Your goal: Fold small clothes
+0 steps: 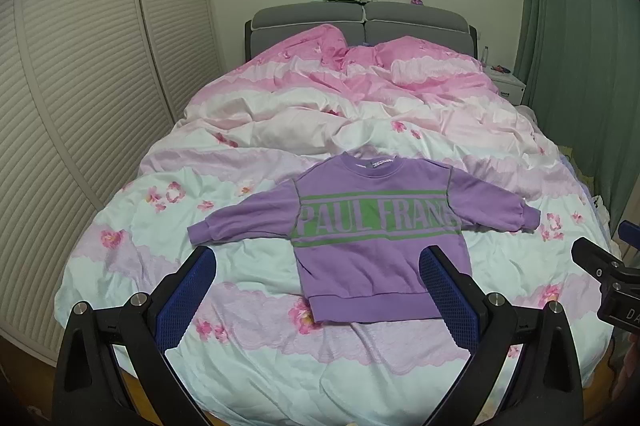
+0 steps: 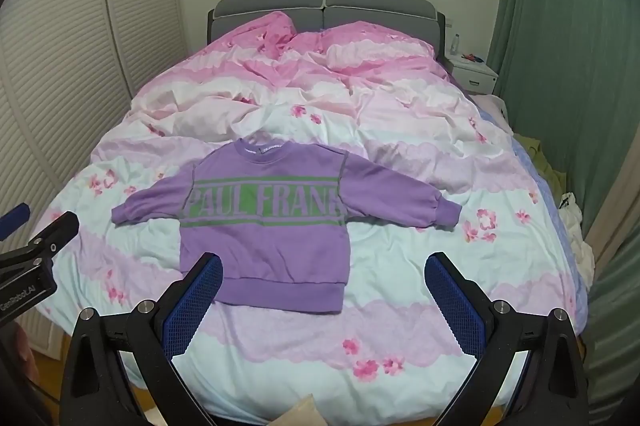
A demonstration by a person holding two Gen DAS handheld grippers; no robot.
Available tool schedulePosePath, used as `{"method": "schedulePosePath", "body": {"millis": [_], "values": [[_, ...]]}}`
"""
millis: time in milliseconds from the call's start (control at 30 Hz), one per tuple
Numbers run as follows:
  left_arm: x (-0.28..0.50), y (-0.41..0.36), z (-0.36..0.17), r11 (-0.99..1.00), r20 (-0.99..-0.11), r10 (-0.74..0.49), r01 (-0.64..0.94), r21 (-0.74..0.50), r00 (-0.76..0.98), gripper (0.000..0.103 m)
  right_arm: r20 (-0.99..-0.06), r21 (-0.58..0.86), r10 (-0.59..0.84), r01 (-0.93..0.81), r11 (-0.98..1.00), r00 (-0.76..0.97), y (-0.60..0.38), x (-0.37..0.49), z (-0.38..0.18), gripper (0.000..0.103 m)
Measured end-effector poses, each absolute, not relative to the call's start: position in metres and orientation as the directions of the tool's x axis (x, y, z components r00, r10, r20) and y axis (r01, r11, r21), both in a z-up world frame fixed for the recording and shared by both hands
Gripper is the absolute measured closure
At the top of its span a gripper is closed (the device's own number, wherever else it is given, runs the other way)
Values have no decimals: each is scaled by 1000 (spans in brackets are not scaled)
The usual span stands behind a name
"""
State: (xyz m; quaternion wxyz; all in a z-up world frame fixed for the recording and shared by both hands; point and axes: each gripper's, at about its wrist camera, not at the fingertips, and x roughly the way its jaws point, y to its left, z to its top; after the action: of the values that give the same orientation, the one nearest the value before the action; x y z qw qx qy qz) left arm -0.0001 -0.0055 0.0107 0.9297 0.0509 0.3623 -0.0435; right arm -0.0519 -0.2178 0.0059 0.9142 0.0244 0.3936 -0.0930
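Observation:
A small purple sweatshirt with a green band reading PAUL FRANK lies flat, face up, sleeves spread, on the bed's floral duvet. It also shows in the right wrist view. My left gripper is open and empty, held above the near end of the bed, its fingers framing the sweatshirt's left hem side. My right gripper is open and empty, held above the hem's right side. Each gripper shows at the edge of the other's view: right, left.
The duvet is rumpled toward the grey headboard. Louvered wardrobe doors stand on the left. A green curtain and a white nightstand are on the right. Loose clothes hang off the bed's right edge.

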Motion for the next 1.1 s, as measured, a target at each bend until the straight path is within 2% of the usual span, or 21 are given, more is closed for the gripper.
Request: {"method": "schedulePosePath", "body": {"millis": [1100], "values": [[0,1,17,993,-653,-53,108,44,756,0,-721,-30,-153,190,981,676,-214,-48,8,1]]}}
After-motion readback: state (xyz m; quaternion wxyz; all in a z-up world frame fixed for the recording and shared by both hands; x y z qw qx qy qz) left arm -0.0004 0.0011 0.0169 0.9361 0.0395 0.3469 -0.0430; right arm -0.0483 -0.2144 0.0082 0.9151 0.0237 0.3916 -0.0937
